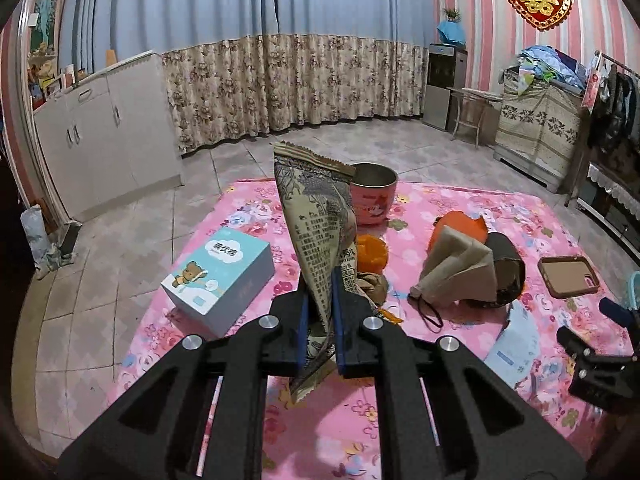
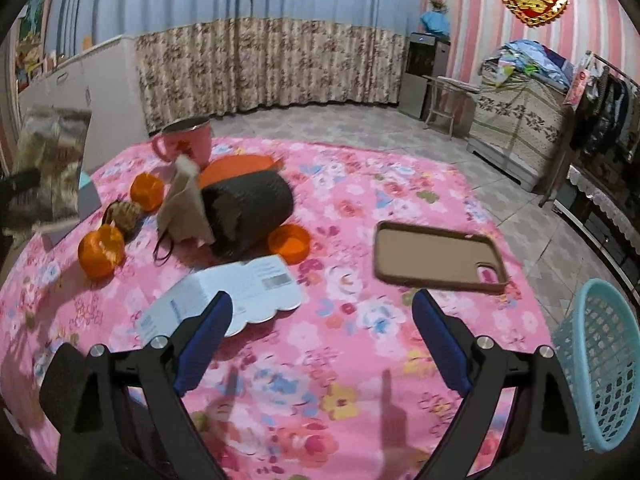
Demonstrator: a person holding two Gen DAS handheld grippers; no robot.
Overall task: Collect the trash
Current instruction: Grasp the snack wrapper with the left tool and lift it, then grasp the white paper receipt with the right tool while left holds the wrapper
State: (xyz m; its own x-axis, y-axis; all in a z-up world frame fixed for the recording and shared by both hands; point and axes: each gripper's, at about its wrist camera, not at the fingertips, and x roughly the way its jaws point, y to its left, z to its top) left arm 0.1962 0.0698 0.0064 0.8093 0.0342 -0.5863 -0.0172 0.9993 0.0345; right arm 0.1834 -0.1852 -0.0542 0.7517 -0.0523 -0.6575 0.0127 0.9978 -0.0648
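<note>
My left gripper (image 1: 320,280) is shut on a tan printed snack wrapper (image 1: 316,216) and holds it upright above the pink floral cloth (image 1: 340,432). The wrapper also shows blurred at the far left of the right wrist view (image 2: 52,160). My right gripper (image 2: 320,304) is open and empty over the cloth (image 2: 340,360). A flat white torn packet (image 2: 236,296) lies just ahead of its left finger. A teal mesh basket (image 2: 596,364) stands at the right edge. Orange peel pieces (image 2: 100,248) and a brown crumpled scrap (image 2: 124,214) lie to the left.
A pink mug (image 2: 188,142), a dark cylinder on its side (image 2: 248,208) with a beige folded cloth (image 2: 184,208), an orange lid (image 2: 289,240) and a brown phone case (image 2: 438,254) lie on the cloth. A blue bear box (image 1: 220,276) sits left.
</note>
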